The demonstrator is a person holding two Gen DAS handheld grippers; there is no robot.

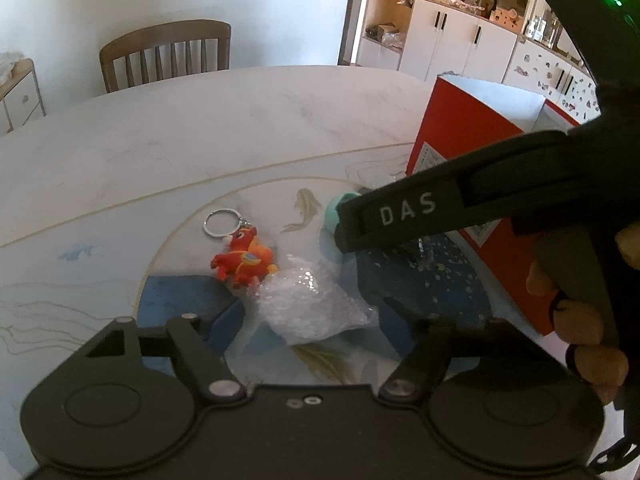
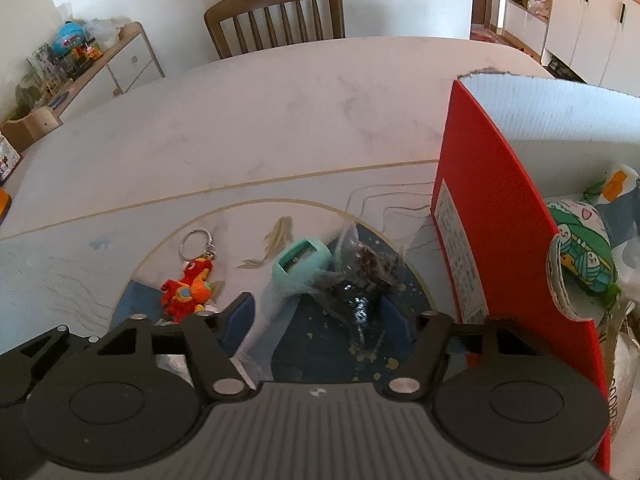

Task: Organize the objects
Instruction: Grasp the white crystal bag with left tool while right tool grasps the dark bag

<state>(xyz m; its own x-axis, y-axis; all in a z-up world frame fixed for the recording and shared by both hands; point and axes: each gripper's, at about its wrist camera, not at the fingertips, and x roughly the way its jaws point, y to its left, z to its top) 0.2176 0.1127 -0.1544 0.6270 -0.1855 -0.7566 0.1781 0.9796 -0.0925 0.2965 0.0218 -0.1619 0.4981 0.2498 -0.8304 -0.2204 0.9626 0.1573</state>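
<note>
Worktop [image 2: 280, 120]: a pale marbled top, with a printed mat of fish and blue water [image 2: 72, 264] covering its near part; it carried every loose item.
Red box [image 2: 492, 216]: stood upright at 3 o'clock on the worktop, its top open, its printed label facing the loose items; it held a green patterned pouch [image 2: 580, 248] and other packets.
Chair [image 2: 276, 16]: a wooden slat-back, pushed in at the worktop's far edge at 12 o'clock.
Room: a low wooden cabinet with toys at 10 o'clock, white cupboards at 2 o'clock.
Right gripper [image 2: 320, 316]: its fingers stood apart, clamped on nothing; the dark clear bag [image 2: 360, 276] lay between them, just ahead of the tips.
Left gripper [image 1: 312, 320]: its fingers stood apart, empty; the clear plastic bag [image 1: 308, 304] lay between them on the mat.
Hand [image 1: 580, 312]: wrapped around the right gripper's handle, at 3 o'clock in the left view, where that gripper's dark body crossed in front of the red box.
Teal sharpener [image 2: 302, 264]: lay touching the dark bag's 9 o'clock side, its slot facing up.
Red horse keychain [image 2: 188, 290]: at 10 o'clock from the right fingers, its ring toward the far edge; in the left view it lay just beside the clear bag.
</note>
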